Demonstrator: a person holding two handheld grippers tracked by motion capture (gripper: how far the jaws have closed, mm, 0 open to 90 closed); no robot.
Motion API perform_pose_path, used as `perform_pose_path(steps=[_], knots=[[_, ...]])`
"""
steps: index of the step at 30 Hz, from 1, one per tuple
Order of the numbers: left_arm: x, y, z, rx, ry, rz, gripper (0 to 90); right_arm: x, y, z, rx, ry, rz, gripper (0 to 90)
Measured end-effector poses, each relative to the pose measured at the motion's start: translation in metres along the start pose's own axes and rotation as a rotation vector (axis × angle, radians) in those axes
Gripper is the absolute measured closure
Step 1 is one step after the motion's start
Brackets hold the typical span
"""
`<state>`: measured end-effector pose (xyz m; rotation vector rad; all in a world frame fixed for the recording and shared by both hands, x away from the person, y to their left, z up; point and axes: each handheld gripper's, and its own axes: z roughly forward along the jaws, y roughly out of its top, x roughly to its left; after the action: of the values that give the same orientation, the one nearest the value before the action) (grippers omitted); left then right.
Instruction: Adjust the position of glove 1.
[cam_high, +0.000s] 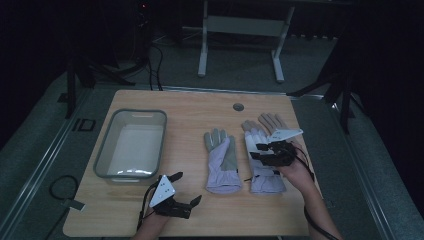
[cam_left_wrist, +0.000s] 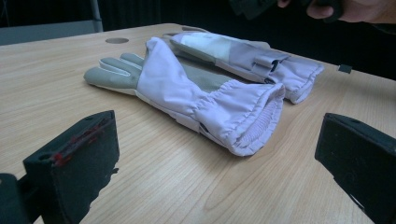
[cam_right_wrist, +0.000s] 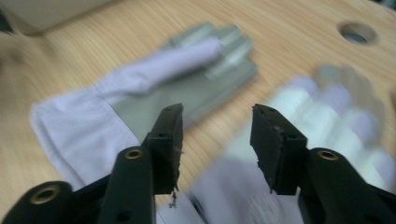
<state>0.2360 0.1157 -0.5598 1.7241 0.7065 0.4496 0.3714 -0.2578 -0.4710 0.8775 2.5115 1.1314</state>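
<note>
Two gloves lie side by side on the desk, cuffs toward the person: the left glove near the middle, the right glove just beside it. An empty bin stands well apart at the left.

The right gripper hovers over the right glove, about at its palm and cuff. Its fingers stand apart with nothing between them, and its own view is blurred, so the hand is probably in motion. The left gripper waits near the desk's front edge, its fingers wide open and empty, pointing at the left glove's cuff.

The likely move is a pinch on the right glove, perhaps to carry it to the bin. Several things could spoil that:

- The fabric is soft and layered. A shallow bite may catch only the top layer, and the glove could slide out when lifted.
- The two gloves lie close. A pinch set too far toward the middle may snag the left glove's edge and drag both.
- A grip at the cuff leaves the glove's finger end dangling; it may catch on the bin's rim or fall outside.
- Closing while the hand moves fast may push the glove along the desk rather than grip it.
</note>
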Motion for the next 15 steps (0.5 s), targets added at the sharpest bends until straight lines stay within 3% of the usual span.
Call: perform_pose_path(steps=[2,5,10,13,15], knots=[[0.0,0.0,0.0,0.0,0.001,0.0,0.0,-0.007,-0.014,-0.004,0.011,-0.042,0.021,55.9],[0.0,0.0,0.0,-0.001,0.002,0.002,0.0,-0.014,-0.029,-0.004,0.034,-0.067,0.033,55.6],[0.0,0.0,0.0,0.001,0.001,-0.005,0.0,-0.022,-0.046,0.005,0.089,-0.08,0.035,55.0],[0.0,0.0,0.0,0.0,0.002,-0.005,0.0,-0.024,-0.049,0.012,0.109,-0.063,0.029,53.9],[0.0,0.0,0.0,0.001,0.003,-0.005,0.0,-0.024,-0.052,0.019,0.135,-0.081,0.016,52.4]])
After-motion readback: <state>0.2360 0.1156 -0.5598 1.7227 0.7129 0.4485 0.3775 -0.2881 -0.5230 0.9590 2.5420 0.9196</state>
